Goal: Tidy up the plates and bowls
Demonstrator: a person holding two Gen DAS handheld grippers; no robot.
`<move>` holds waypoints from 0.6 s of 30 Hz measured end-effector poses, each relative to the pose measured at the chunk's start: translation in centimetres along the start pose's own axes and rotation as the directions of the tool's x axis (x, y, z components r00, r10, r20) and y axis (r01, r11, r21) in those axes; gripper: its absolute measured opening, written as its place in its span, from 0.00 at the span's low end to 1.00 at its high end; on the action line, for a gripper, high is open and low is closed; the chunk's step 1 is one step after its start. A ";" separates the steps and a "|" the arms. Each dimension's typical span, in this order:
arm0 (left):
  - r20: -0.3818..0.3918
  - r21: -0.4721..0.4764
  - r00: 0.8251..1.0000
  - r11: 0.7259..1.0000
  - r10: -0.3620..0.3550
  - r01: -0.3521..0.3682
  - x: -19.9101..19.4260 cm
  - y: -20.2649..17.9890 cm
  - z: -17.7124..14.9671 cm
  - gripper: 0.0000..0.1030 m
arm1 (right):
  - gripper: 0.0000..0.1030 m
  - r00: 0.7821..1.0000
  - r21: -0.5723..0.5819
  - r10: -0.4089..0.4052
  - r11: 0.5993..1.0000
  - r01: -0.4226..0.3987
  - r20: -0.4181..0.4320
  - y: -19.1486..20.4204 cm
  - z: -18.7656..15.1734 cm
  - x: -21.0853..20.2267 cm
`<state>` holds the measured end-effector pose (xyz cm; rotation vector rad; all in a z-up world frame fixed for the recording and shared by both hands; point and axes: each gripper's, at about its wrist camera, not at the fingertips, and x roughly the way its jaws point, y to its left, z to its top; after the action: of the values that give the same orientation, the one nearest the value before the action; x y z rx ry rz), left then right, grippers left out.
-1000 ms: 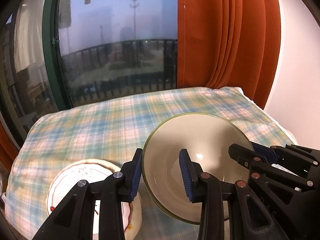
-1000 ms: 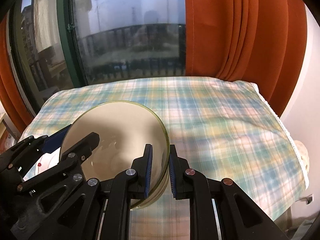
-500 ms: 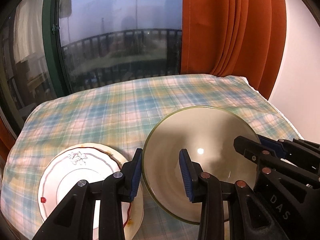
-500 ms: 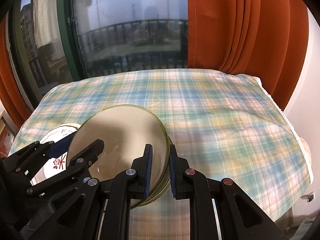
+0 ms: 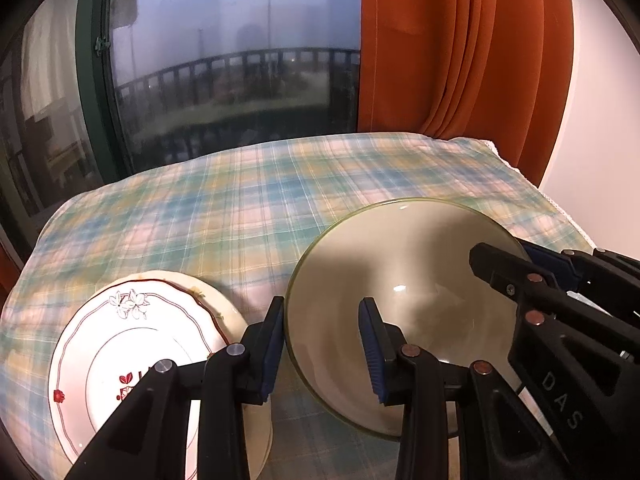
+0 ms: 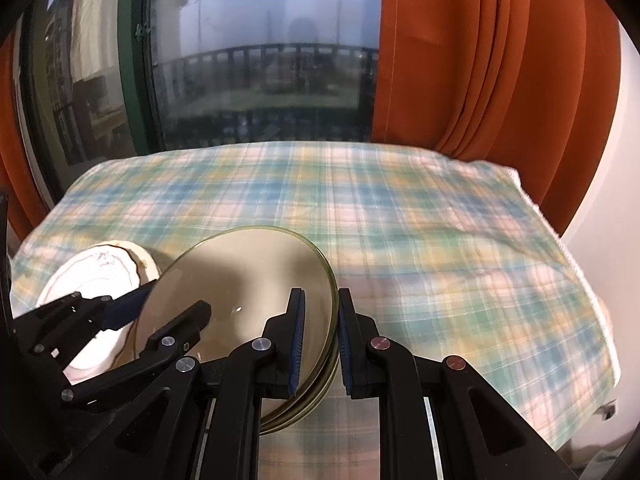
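Between your two claws, over the plaid cloth, you carried the beige bowls.

Your right gripper was pinched narrow on the right rim of the bowls, and your left gripper straddled the opposite rim with its jaws wider, blue pads either side of the wall; I couldn't tell whether they were actually pressing. Two grips on opposite rims looked like your way of keeping the load level. Beside it, at your left, the flowered white plate lay on the checked tablecloth, a likely spot to sort toward. Your right view showed stacked rims under the top bowl; your left view showed only one smooth interior, plus the plate's red pattern.
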<state>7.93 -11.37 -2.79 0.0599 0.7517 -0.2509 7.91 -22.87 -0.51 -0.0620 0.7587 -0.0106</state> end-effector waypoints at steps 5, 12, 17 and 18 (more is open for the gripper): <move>0.003 -0.006 1.000 1.000 -0.008 0.008 0.0 0.1 -0.1 0.35 | 0.18 1.000 0.008 0.001 1.000 -0.001 0.019 0.0 -0.3 -0.2; -0.037 -0.051 0.998 0.998 -0.048 0.046 0.5 1.3 -0.1 0.59 | 0.27 0.999 -0.005 0.013 1.000 -0.013 0.031 0.1 -0.5 -0.2; -0.081 -0.065 0.994 0.996 -0.067 0.062 1.6 2.3 -0.1 0.64 | 0.70 0.998 0.019 0.057 0.998 -0.057 0.013 -0.2 -0.4 0.2; -0.086 -0.067 0.994 0.996 -0.069 0.064 1.8 2.3 -0.1 0.65 | 0.70 0.998 0.002 0.058 0.998 -0.058 0.013 -0.1 -0.2 0.2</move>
<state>9.72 -9.47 -4.15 -0.0146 0.8502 -0.2890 7.95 -23.02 -0.81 -0.0377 0.7472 0.0443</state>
